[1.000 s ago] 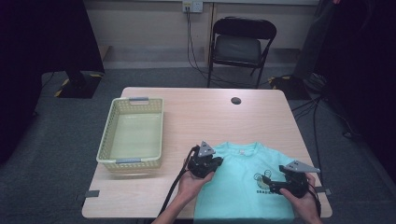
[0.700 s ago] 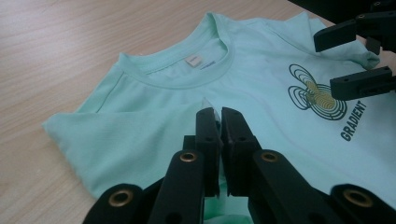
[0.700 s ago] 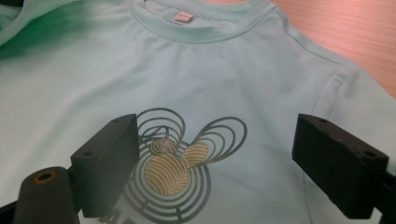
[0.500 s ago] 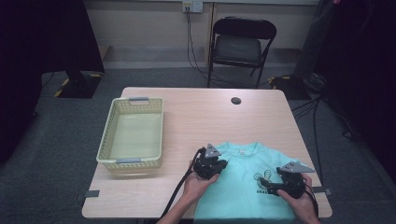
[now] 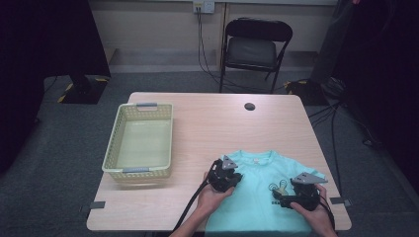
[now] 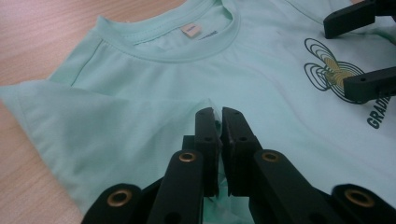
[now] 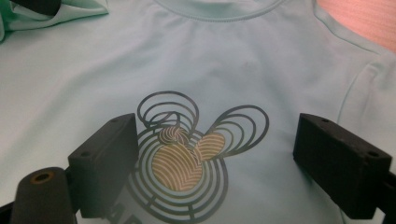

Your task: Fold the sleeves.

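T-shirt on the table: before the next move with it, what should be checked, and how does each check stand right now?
1. Left gripper shut on a fold of the T-shirt: ok.
2. Right gripper open over the printed logo: ok; whether it touches the cloth: cannot tell.
3. Collar lying flat, label up: ok.
4. Basket standing apart from the shirt: ok.
5. Shirt's lower hem fully on the table: cannot tell, hidden at the near edge.

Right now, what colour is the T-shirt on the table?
The T-shirt is pale mint green with a dark swirly print; the left gripper view shows it best.
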{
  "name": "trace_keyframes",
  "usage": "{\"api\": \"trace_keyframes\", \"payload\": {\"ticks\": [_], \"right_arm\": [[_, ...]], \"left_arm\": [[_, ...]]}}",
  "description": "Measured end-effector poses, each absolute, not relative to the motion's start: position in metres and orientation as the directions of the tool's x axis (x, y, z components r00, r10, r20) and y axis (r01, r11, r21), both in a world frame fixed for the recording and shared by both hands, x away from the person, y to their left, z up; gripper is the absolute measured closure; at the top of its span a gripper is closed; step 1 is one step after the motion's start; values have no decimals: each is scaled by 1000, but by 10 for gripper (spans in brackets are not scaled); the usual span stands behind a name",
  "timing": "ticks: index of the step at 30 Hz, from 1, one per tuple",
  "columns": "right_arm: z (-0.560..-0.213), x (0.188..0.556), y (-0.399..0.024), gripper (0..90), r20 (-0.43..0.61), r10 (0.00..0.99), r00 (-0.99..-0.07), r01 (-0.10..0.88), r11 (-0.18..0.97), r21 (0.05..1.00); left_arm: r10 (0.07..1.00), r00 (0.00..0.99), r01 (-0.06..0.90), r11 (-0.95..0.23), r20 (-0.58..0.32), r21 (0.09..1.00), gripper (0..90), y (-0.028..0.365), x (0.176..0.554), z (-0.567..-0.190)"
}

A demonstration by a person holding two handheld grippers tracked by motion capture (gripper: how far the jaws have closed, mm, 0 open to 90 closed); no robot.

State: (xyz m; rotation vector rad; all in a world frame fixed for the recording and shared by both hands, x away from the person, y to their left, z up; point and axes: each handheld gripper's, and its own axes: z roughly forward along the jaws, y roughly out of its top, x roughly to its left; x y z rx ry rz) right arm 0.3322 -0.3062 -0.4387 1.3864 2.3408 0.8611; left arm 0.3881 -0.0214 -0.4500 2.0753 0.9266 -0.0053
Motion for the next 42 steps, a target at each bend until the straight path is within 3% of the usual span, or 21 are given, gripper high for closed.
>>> {"api": "trace_keyframes", "payload": {"ticks": [8,12,20,26,37,42], "right_arm": [[-439,332,-306,130,53,867,-496,694,359,624],[-439,332,-306,129,53,867,-496,694,359,624],[-439,332,-306,128,53,867,-496,694,359,624],[-439,332,-306,128,53,866,-496,693,359,625],[-439,332,-306,128,53,866,-498,693,360,624],[-439,332,-306,128,54,866,-497,694,359,624]], "left_arm": [[617,709,635,-346,-341,691,848,-23,392,-456],[597,723,628,-358,-348,691,785,-22,392,-456],[572,745,603,-356,-344,714,587,-19,389,-451],[587,748,585,-361,-310,727,362,-12,386,-442],[579,768,556,-393,-272,732,245,15,373,-425],[613,750,567,-407,-246,716,152,28,365,-426]]}}
